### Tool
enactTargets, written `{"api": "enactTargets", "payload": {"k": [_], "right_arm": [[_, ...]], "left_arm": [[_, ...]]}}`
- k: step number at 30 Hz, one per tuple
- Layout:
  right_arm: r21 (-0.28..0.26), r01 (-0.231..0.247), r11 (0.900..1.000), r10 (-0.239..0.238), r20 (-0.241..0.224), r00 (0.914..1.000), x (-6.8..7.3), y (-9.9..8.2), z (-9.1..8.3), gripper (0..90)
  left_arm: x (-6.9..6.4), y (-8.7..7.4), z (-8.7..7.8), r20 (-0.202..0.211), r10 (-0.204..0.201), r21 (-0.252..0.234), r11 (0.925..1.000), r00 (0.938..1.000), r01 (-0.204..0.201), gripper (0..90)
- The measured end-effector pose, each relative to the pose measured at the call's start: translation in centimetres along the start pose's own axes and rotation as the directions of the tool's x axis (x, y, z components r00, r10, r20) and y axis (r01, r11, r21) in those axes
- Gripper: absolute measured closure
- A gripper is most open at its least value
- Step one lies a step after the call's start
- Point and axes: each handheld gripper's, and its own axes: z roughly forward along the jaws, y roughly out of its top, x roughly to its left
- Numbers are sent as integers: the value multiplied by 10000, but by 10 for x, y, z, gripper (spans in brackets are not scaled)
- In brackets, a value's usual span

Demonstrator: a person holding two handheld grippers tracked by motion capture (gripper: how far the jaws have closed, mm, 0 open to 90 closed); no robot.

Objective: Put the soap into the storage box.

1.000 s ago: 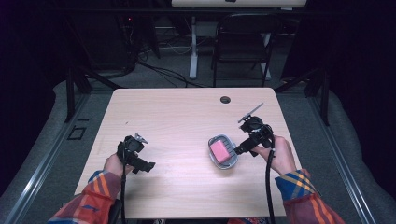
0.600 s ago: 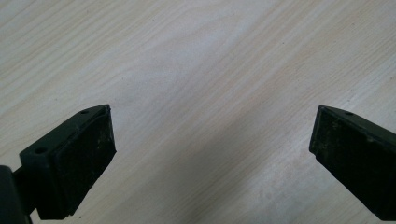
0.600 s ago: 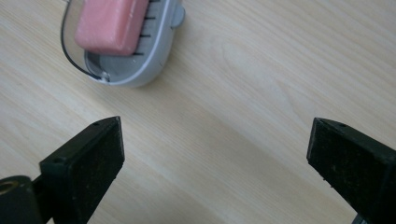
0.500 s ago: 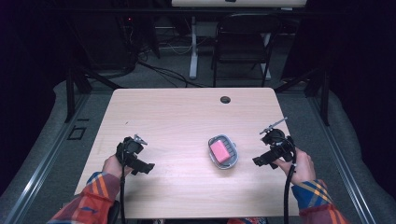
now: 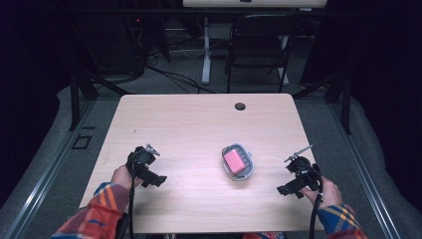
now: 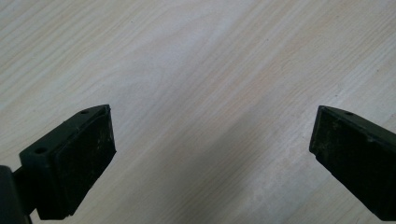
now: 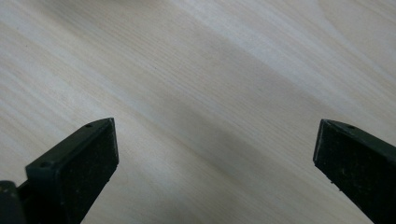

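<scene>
A pink bar of soap (image 5: 233, 161) lies in a grey soap dish (image 5: 246, 173) a little right of the table's middle. My left gripper (image 5: 155, 179) rests low over the table's front left, its jaws wide apart with only bare wood between the pads (image 6: 86, 154). At the front right my right gripper (image 5: 286, 189) sits about a hand's width right of the dish, open as well, and its own view has plain wood between the pads (image 7: 84, 161).
The light wooden table (image 5: 189, 124) has a small dark cable hole (image 5: 240, 106) near its far edge. A black chair (image 5: 259, 47) and desk legs stand behind the table on the grey floor. Metal rails run along both sides.
My right gripper has drawn away from the soap dish, moving right and toward the front edge. The left gripper has stayed in place.
</scene>
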Motion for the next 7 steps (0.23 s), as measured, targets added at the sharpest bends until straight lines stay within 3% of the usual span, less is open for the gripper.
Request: {"api": "enactTargets", "payload": {"k": [1,7], "right_arm": [[-2,68,10000,-68,177,9998,1,0,0,0],[159,221,9996,-225,236,9995,-4,-3,11,0]], "left_arm": [[0,0,1,23,10,-10,10000,10000,-9,1],[0,2,4,119,71,77,9999,9999,-72,1]]}}
